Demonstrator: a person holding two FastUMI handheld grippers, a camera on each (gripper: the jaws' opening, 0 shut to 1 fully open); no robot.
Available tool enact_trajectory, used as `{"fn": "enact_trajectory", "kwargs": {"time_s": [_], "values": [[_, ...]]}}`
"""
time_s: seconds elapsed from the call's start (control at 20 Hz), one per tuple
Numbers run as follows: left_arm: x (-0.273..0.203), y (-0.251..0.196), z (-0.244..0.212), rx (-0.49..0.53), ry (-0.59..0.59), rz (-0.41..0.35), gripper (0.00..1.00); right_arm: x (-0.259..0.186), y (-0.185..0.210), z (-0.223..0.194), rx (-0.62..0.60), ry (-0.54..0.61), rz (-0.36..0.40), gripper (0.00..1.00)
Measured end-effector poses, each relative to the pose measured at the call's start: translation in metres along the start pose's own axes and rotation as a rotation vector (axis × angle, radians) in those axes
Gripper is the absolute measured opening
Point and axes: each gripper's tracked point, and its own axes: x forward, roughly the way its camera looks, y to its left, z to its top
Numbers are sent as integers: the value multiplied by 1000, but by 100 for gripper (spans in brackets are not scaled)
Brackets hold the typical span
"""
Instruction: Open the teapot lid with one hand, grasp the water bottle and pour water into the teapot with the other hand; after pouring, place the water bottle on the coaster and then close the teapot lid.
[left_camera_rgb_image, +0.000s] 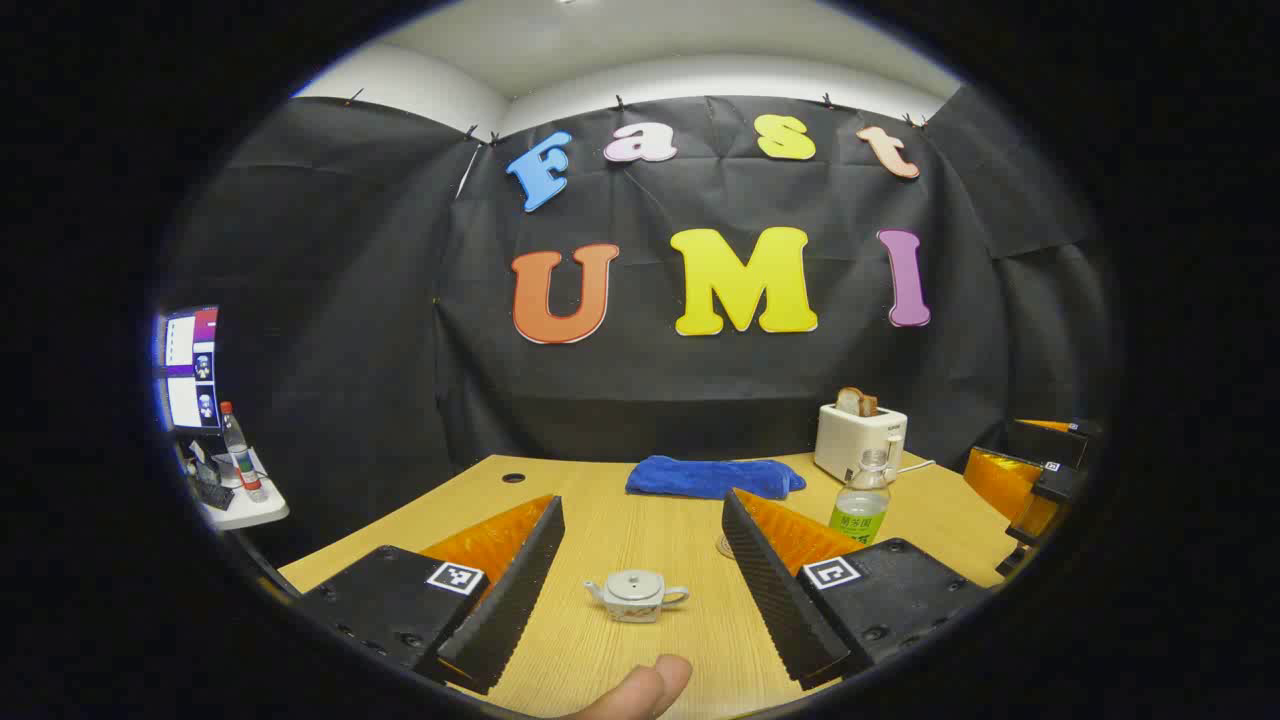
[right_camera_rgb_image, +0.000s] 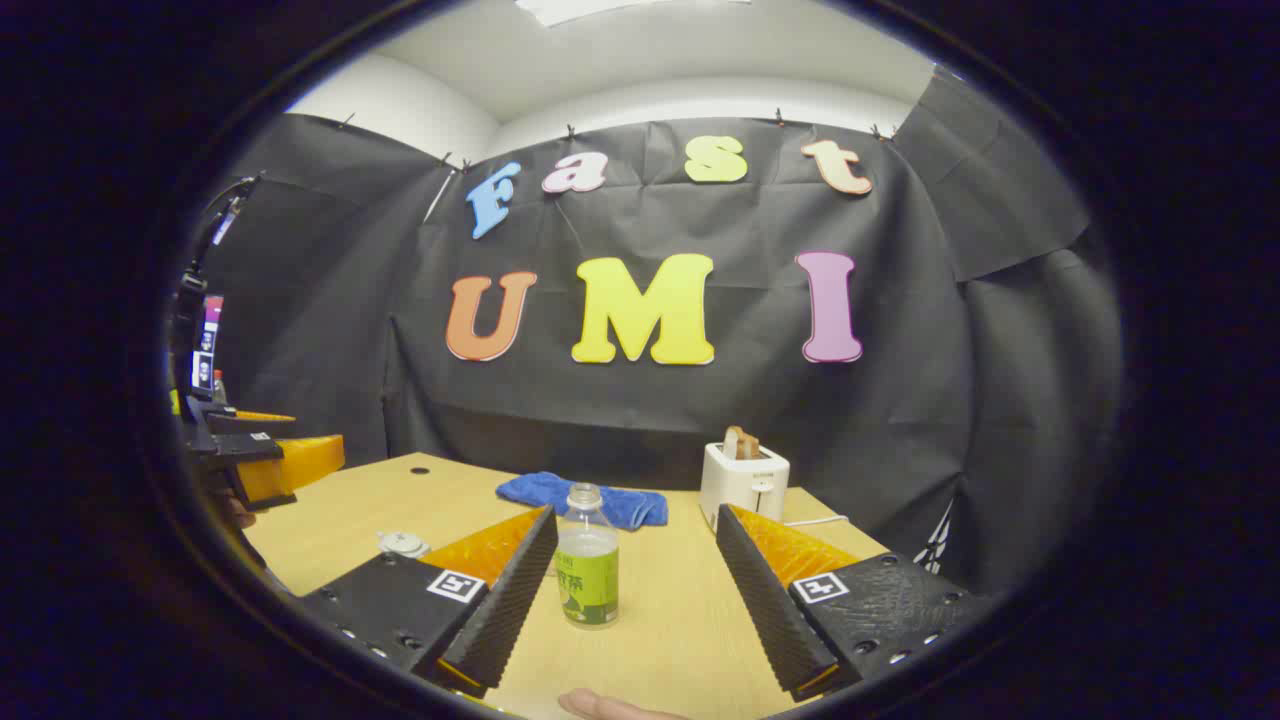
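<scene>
A small white teapot (left_camera_rgb_image: 636, 596) with its lid on stands on the wooden table, between and just beyond the fingertips of my open left gripper (left_camera_rgb_image: 640, 585). The clear water bottle (left_camera_rgb_image: 862, 498) with a green label and no cap stands to the right behind that gripper's right finger. In the right gripper view the water bottle (right_camera_rgb_image: 586, 570) stands upright between the fingers of my open right gripper (right_camera_rgb_image: 637, 585), closer to the left finger, untouched. The teapot (right_camera_rgb_image: 403, 544) peeks out behind that left finger. A round edge of the coaster (left_camera_rgb_image: 725, 547) shows beside the left gripper's right finger.
A blue cloth (left_camera_rgb_image: 714, 477) lies at the back of the table (left_camera_rgb_image: 610, 520). A white toaster (left_camera_rgb_image: 859, 441) with bread in it stands at the back right. The other gripper (left_camera_rgb_image: 1035, 475) hovers at the right. A small side table (left_camera_rgb_image: 240, 505) with a bottle stands at the left.
</scene>
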Motion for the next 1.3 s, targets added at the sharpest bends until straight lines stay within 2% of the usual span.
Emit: {"fn": "enact_trajectory", "kwargs": {"time_s": [0.1, 0.3, 0.4, 0.5, 0.8, 1.0, 1.15, 1.25, 1.3], "values": [[2, -2, -4, -22, 17, -15, 100, 0, -2, -2, -18, 3, 2, 98], [9, 10, -10, -25, 32, 5, 100, 3, -2, -2, -43, 2, -5, 94], [15, 13, -16, -31, 52, 6, 100, 4, -4, -4, -55, 1, -3, 97], [18, 19, -21, -35, 64, 18, 100, 5, 3, -8, -45, 8, 33, 95], [27, 21, -30, -29, 89, 26, 100, 10, -2, -12, -54, 16, 21, 96], [33, 14, -29, -26, 64, 3, 100, 12, -1, -17, -69, 22, 21, 95], [50, -1, -35, -20, 29, -45, 100, 14, 1, -18, -85, 20, 21, 98], [67, -1, -45, -10, 11, -41, 100, 14, 4, -20, -80, 22, 38, 96], [75, 0, -53, -7, 7, -35, 100, 15, 3, -22, -78, 24, 39, 98]]}}
